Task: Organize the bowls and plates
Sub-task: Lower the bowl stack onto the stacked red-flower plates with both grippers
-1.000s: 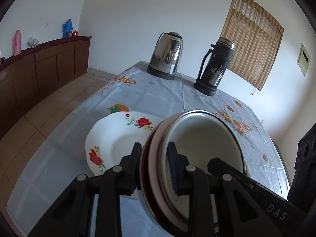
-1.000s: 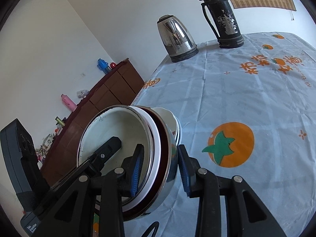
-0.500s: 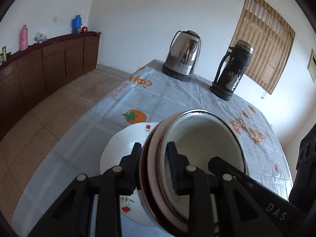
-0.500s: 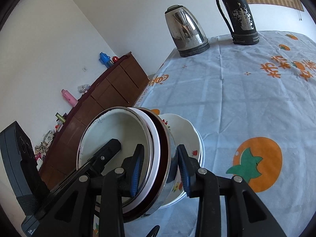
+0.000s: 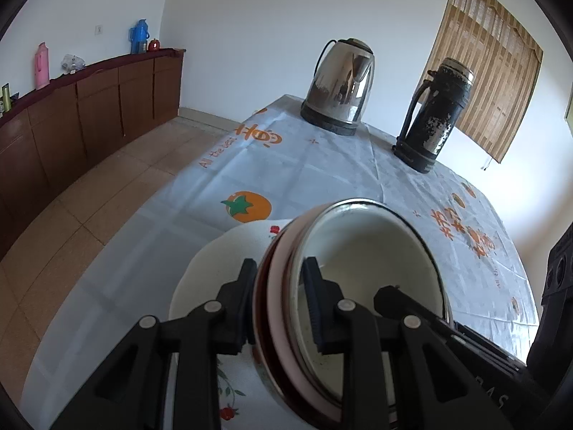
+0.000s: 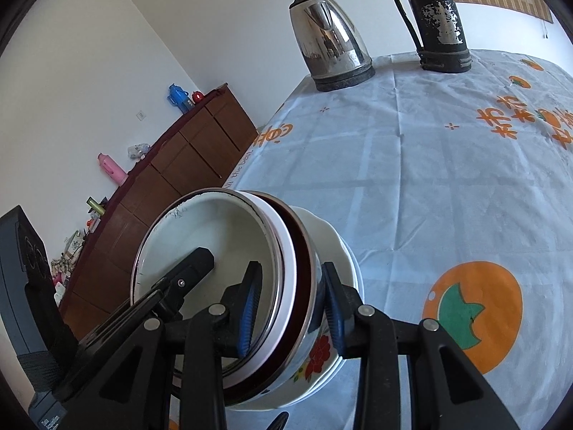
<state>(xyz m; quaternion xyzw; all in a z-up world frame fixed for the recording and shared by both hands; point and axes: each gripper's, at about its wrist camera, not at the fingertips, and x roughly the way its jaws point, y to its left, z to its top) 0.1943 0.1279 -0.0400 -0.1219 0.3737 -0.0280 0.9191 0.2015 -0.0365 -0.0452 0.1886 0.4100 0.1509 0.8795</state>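
Each tool — left tool (image 5: 280, 288) and right tool (image 6: 290, 294) — was clamped on opposite rims of the nested bowls (image 5: 361, 283), seemingly to lower them level onto the flowered plate (image 5: 215, 272).

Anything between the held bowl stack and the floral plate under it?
Nothing visible. Both the left gripper and right gripper clamp the bowl stack directly over the floral plate, whose surface looks bare.

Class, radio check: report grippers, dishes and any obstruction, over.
Left gripper and right gripper both clamped on stacked bowls. Stack held just above floral plate. Kettle and flask far off, nothing blocking.
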